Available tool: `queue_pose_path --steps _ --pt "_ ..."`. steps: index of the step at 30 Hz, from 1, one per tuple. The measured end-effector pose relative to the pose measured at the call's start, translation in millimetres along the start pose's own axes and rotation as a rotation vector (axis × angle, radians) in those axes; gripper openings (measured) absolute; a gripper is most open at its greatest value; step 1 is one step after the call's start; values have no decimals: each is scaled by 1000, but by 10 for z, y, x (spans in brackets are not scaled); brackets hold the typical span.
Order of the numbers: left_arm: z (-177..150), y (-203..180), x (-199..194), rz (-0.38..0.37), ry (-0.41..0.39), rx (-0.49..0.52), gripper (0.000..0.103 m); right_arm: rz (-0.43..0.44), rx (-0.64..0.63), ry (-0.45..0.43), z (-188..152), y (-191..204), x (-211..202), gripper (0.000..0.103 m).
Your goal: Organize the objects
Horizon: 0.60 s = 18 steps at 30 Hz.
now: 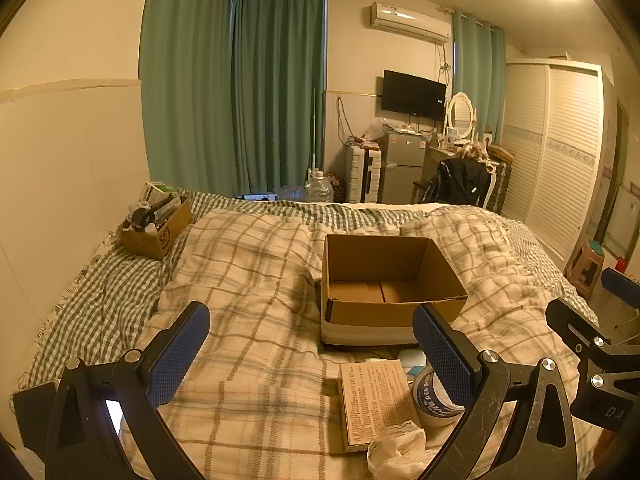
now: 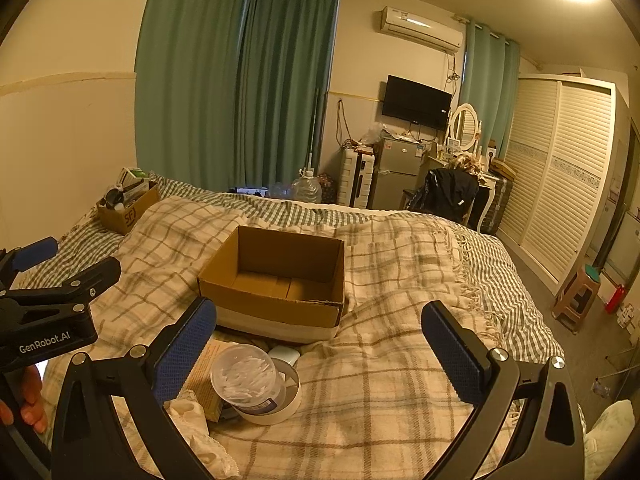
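An open, empty cardboard box [image 1: 394,280] [image 2: 280,280] sits on the plaid blanket in the middle of the bed. In front of it lies a small pile: a tan printed booklet [image 1: 374,404] [image 2: 210,380], a clear tub of cotton swabs [image 2: 246,378] standing inside a tape roll [image 2: 280,410] [image 1: 434,400], a pale blue-white item [image 1: 412,360] [image 2: 286,354] and a white crumpled cloth [image 1: 400,452] [image 2: 192,416]. My left gripper [image 1: 312,354] is open above the blanket, left of the pile. My right gripper [image 2: 320,354] is open, just right of the pile.
A second cardboard box [image 1: 158,226] [image 2: 126,208] full of items sits at the bed's far left by the wall. Beyond the bed are green curtains, a fridge [image 1: 402,168], a dresser and a chair. A wardrobe [image 2: 560,176] and a stool [image 2: 578,294] are at the right.
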<state>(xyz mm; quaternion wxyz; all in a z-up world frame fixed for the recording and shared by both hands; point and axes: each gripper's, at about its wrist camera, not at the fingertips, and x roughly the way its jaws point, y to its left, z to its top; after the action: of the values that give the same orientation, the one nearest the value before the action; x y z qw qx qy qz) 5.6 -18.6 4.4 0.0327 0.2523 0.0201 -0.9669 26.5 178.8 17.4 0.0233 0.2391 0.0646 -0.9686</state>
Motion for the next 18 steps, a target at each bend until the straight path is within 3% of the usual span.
queue_pose_path --steps 18 --pt "-21 9 -10 3 2 1 103 10 -7 4 -18 57 -11 103"
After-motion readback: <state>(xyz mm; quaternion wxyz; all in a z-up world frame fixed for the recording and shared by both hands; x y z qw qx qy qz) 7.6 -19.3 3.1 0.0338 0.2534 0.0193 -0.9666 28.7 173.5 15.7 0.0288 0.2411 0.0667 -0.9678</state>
